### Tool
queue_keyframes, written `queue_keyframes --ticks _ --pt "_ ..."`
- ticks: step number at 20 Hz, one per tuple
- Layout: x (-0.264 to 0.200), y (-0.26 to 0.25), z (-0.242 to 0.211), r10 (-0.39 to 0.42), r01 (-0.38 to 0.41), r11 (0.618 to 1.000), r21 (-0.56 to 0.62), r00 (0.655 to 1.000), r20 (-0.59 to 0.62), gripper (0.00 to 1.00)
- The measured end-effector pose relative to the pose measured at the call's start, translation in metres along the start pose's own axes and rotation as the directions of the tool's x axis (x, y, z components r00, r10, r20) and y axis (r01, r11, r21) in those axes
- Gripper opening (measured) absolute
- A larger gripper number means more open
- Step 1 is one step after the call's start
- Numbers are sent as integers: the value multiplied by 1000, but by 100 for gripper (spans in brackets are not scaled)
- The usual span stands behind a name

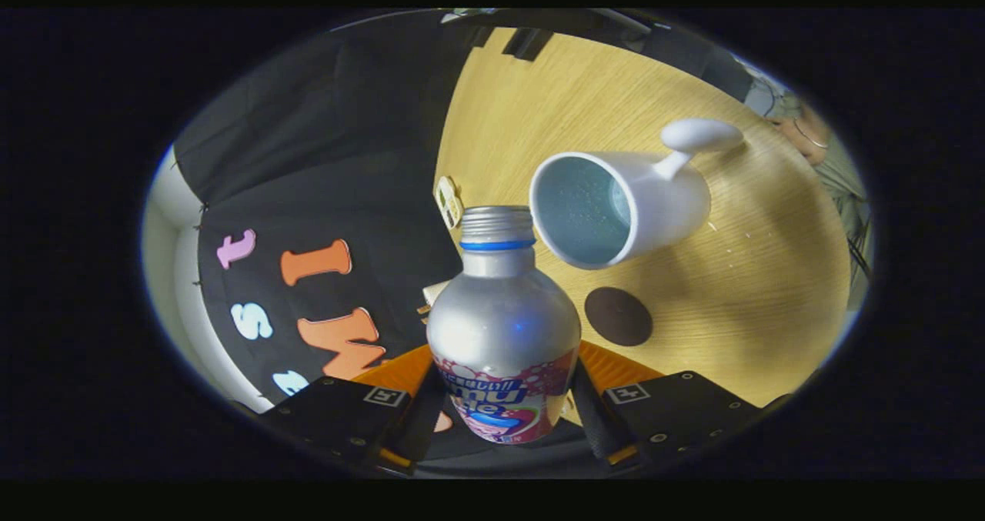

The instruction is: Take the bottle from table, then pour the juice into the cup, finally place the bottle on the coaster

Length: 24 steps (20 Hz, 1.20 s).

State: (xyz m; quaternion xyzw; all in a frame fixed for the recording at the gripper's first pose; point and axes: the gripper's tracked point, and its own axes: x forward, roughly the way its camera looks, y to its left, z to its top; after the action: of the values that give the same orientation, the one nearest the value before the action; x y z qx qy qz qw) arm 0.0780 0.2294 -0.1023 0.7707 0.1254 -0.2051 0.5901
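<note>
The light wooden table with a visible grain takes up the most room; the whole scene appears rolled sideways, so its surface slopes across the view. At its far side a person's hand with a thin bracelet rests near the edge.

Next in size is the silver metal bottle, with a colourful printed label on its lower body, a blue ring under a threaded, uncapped neck. It sits between the two fingers, and the gripper is clenched on it: both fingers press against the label band from either side. The bottle's open mouth points up and away from the fingers, toward the cup.

The white ceramic cup with a rounded knob-like handle stands on the table just beyond the bottle's neck, close to it but apart. Its mouth faces the camera, showing a pale blue inside.

The round dark brown coaster lies flat on the wood, just beside the bottle's shoulder and near the cup's rim, bare.

A small cream-coloured piece lies at the table's edge by the bottle's neck; what it is I cannot tell.
</note>
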Motion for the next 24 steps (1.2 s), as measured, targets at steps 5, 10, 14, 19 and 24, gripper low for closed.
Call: queue_keyframes --ticks 5,10,14,19,24 --pt "1 -2 -3 27 -18 975 -224 999 35 79" --pt "-4 11 -5 73 -30 890 -456 994 77 78" --pt "-7 18 -6 121 -43 807 -589 988 94 78" --pt "7 20 -16 135 29 598 -801 982 136 78" --pt "18 18 -20 146 126 354 -927 971 188 79"
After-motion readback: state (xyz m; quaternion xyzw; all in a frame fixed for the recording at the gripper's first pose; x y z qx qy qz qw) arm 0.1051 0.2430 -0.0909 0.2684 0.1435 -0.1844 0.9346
